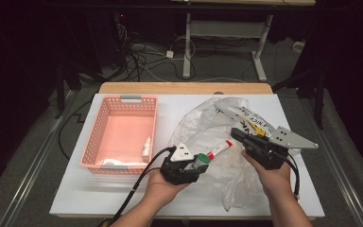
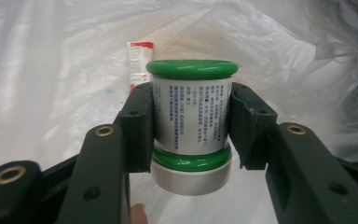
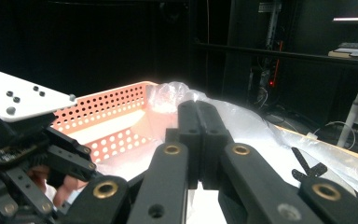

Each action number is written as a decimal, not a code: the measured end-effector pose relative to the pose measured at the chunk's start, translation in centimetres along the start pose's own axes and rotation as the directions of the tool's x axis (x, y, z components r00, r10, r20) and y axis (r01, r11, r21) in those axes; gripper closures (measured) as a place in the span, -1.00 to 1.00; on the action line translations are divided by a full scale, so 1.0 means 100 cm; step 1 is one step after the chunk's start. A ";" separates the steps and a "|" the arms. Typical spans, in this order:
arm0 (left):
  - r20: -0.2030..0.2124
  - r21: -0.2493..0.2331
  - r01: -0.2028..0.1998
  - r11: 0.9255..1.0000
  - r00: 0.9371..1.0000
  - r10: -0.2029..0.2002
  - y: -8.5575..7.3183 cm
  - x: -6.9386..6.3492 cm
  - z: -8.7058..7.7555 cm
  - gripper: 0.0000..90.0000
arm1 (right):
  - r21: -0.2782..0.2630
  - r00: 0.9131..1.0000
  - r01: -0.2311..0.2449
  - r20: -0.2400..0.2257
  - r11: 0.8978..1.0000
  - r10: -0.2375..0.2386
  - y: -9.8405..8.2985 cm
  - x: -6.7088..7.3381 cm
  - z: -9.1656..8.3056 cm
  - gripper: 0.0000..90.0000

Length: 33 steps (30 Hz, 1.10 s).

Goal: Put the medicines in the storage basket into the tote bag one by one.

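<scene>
I'm looking down on a white table (image 1: 123,189) with a wooden strip along its far edge, standing in a dark room with grey floor, loose cables and the legs of another desk beyond. Biggest thing on the table is the crumpled clear plastic bag (image 1: 208,137), spread across the right half, and I judge it's what I'm unpacking: a red-and-white tube (image 1: 219,150) lies on it, just right of my left tool. On the left sits the pink perforated basket (image 1: 123,135), holding a small white bottle (image 1: 146,147) near its right wall, which looks like the place things are headed. My left gripper (image 1: 196,163) is near the middle of the table's near side, jaws partway closed and clamped on the white jar with the green lid (image 2: 191,123); in the left gripper view the pads press its labelled sides just under the green rim, so it's carried squarely and shouldn't slip. The jar is off the table, over the bag's left edge, right of the basket. My right gripper (image 3: 198,140) has its jaws fully closed against each other, pointing over the bag toward the basket; whether film is pinched between them I can't tell, but I read it as steadying the bag while the left hand works.
</scene>
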<state>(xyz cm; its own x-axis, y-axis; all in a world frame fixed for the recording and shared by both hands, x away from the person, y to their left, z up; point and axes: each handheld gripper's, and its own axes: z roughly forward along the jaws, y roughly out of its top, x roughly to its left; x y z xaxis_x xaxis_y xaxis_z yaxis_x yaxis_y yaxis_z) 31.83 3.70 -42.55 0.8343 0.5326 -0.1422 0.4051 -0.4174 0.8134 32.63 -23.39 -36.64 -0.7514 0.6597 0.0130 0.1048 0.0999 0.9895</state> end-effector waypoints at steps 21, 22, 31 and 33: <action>-0.012 0.030 -0.041 0.999 0.999 0.042 0.021 -0.005 0.063 0.19 | -0.009 1.000 -0.005 0.001 1.000 0.005 0.000 -0.001 -0.001 1.00; -0.014 0.029 -0.035 0.999 0.999 0.036 0.023 -0.005 0.066 0.19 | -0.010 1.000 -0.004 0.000 1.000 0.004 0.000 -0.002 -0.002 1.00; -0.040 0.007 -0.044 0.999 0.998 0.044 0.030 -0.004 0.089 0.19 | -0.010 1.000 -0.008 0.000 1.000 0.008 0.000 -0.002 -0.001 1.00; -0.057 0.002 -0.055 0.998 0.997 0.055 0.030 -0.004 0.094 0.19 | -0.009 1.000 -0.006 0.002 1.000 0.006 0.000 -0.003 -0.002 1.00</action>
<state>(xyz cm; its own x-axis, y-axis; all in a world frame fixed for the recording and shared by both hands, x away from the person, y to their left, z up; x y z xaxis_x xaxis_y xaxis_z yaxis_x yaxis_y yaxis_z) 36.20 -4.73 -45.34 0.8329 0.5496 -0.0651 0.3592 -0.4475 0.8190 32.73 -23.69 -36.65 -0.7498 0.6615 0.0185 0.1034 0.0895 0.9906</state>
